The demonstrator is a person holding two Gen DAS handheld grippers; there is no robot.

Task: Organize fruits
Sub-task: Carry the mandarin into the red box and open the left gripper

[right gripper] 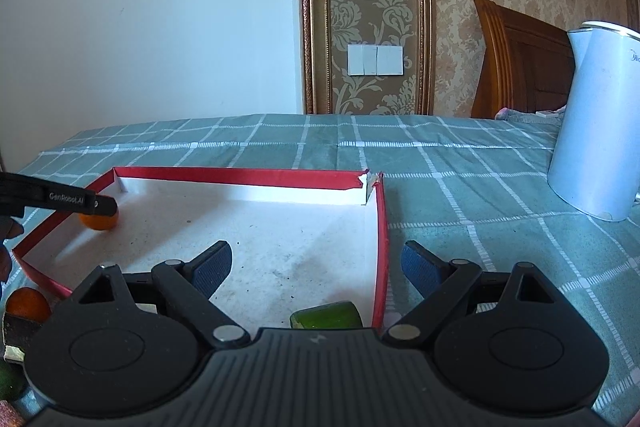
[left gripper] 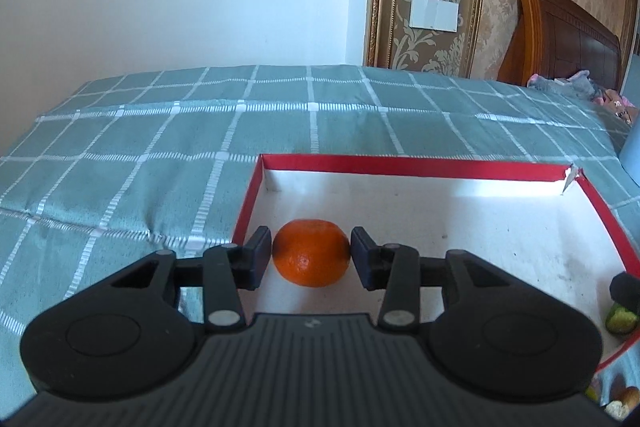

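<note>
An orange tangerine (left gripper: 311, 252) sits in the left part of a shallow red-rimmed box (left gripper: 400, 160) with a white floor. My left gripper (left gripper: 311, 259) is shut on the tangerine, both pads touching its sides, and the fruit rests on or just above the box floor. In the right wrist view the same tangerine (right gripper: 99, 221) shows at the box's left side under the left gripper's finger (right gripper: 60, 200). My right gripper (right gripper: 316, 267) is open and empty over the box's right wall (right gripper: 382, 247). A green fruit piece (right gripper: 326, 315) lies in the box just below it.
A white electric kettle (right gripper: 596, 119) stands on the checked green tablecloth (left gripper: 160, 147) to the right of the box. Another tangerine (right gripper: 27, 303) and some green fruit (right gripper: 8, 383) lie outside the box at the near left. A wooden headboard stands behind.
</note>
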